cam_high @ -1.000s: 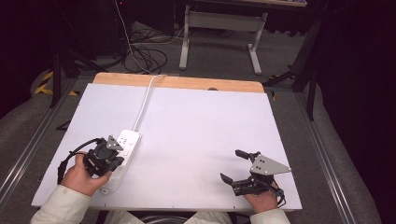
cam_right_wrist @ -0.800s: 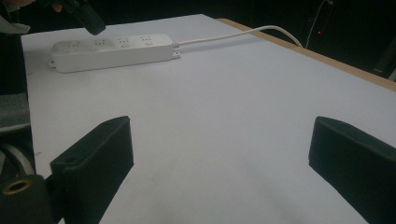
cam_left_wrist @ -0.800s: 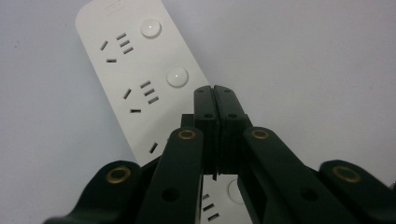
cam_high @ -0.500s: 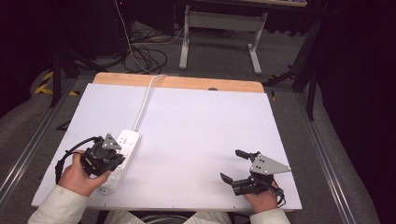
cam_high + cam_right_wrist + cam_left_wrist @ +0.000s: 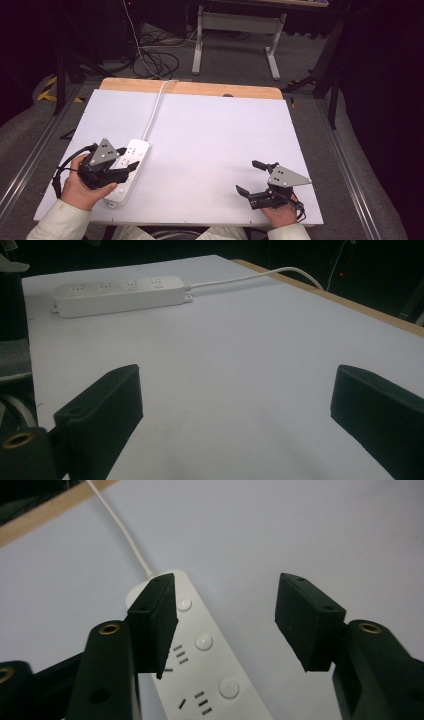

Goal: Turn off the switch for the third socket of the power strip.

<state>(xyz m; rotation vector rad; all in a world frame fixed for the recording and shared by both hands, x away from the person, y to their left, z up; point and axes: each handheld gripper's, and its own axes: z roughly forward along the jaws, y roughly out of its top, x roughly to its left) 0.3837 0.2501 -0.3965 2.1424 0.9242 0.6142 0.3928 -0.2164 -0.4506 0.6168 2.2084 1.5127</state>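
A white power strip (image 5: 131, 167) lies near the table's front left, and its white cable (image 5: 155, 106) runs to the far edge. My left gripper (image 5: 127, 158) hovers just over the strip's near half. Its jaws have just been opening and stand apart with nothing gripped. In the left gripper view the strip (image 5: 210, 665) with its round buttons lies below the left gripper (image 5: 225, 625). My right gripper (image 5: 247, 176) rests open at the front right, far from the strip. From the right gripper (image 5: 235, 410) the strip (image 5: 117, 292) lies far off across bare table.
The white table top (image 5: 215, 130) has a wooden strip (image 5: 200, 89) along its far edge. Beyond it on the floor are black cables (image 5: 155, 60) and a metal stand (image 5: 235, 30). Metal rails run along both sides of the table.
The left gripper's jaws have opened from shut, and the hand has lifted slightly over the power strip. The right gripper has stayed where it was.
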